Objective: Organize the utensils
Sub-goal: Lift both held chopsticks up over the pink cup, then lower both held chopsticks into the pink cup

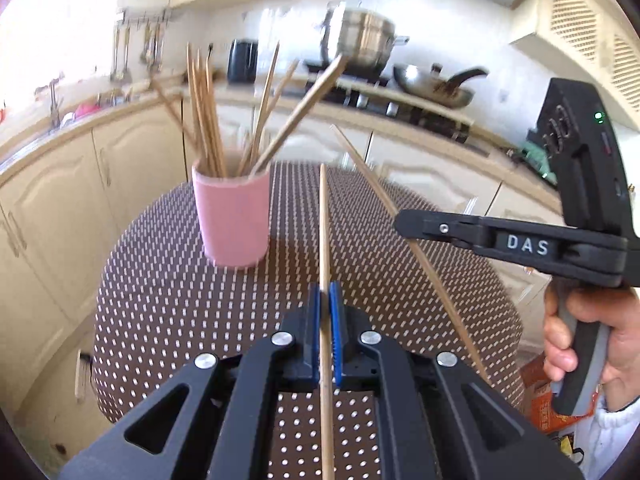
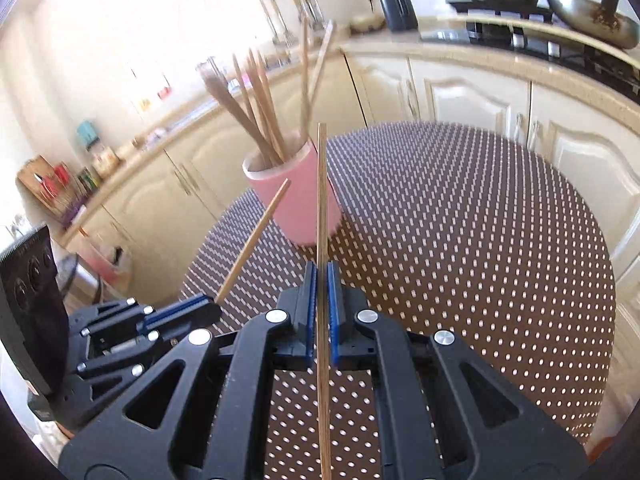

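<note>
A pink cup (image 1: 234, 216) holding several wooden chopsticks stands on the brown dotted table (image 1: 168, 280); it also shows in the right wrist view (image 2: 298, 204). My left gripper (image 1: 327, 286) is shut on a chopstick (image 1: 324, 220) that points forward, right of the cup. My right gripper (image 2: 321, 266) is shut on another chopstick (image 2: 322, 184), held in front of the cup. In the left wrist view the right gripper (image 1: 408, 222) comes in from the right with its chopstick (image 1: 372, 176). In the right wrist view the left gripper (image 2: 212, 308) sits low left with its chopstick (image 2: 256, 236).
The round table (image 2: 480, 240) has a dotted cover. Cream cabinets (image 1: 132, 160) and a counter curve behind it. A steel pot (image 1: 360, 36) and a wok (image 1: 436, 88) sit on the stove at the back.
</note>
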`<state>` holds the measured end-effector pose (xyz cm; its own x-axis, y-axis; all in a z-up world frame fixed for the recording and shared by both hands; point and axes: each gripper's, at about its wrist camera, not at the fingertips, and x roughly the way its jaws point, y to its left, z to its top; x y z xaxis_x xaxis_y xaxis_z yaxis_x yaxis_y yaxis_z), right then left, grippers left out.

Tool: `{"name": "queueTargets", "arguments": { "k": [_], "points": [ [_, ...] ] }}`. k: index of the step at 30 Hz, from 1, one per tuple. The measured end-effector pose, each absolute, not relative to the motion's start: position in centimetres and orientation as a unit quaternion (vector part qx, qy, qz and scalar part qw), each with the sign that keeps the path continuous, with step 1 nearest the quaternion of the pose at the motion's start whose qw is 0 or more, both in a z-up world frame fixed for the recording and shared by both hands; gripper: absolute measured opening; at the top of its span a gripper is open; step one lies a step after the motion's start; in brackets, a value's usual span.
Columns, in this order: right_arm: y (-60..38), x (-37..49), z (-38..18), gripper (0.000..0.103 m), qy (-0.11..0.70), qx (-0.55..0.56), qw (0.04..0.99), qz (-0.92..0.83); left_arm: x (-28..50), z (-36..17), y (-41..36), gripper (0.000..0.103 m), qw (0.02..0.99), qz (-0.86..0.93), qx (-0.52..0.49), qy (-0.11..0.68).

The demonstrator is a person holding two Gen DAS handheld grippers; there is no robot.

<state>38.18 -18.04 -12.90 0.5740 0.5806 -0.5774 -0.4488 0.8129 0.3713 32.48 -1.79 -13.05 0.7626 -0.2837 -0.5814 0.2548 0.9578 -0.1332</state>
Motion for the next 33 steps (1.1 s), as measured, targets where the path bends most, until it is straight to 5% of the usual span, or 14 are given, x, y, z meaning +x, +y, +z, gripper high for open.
{"name": "queueTargets", "arguments": {
  "k": [16, 33],
  "points": [
    [-17.3, 38.8, -7.0, 0.006, 0.201, 0.138, 0.915, 0.322, 31.6, -6.2, 0.1, 0.005, 0.986, -0.121, -0.065, 0.099],
    [-15.6, 49.5, -8.1, 0.006, 0.109, 0.184, 0.914, 0.345, 43.5, -6.2, 3.2, 0.005, 0.988, -0.079, -0.133, 0.021]
  ]
}}
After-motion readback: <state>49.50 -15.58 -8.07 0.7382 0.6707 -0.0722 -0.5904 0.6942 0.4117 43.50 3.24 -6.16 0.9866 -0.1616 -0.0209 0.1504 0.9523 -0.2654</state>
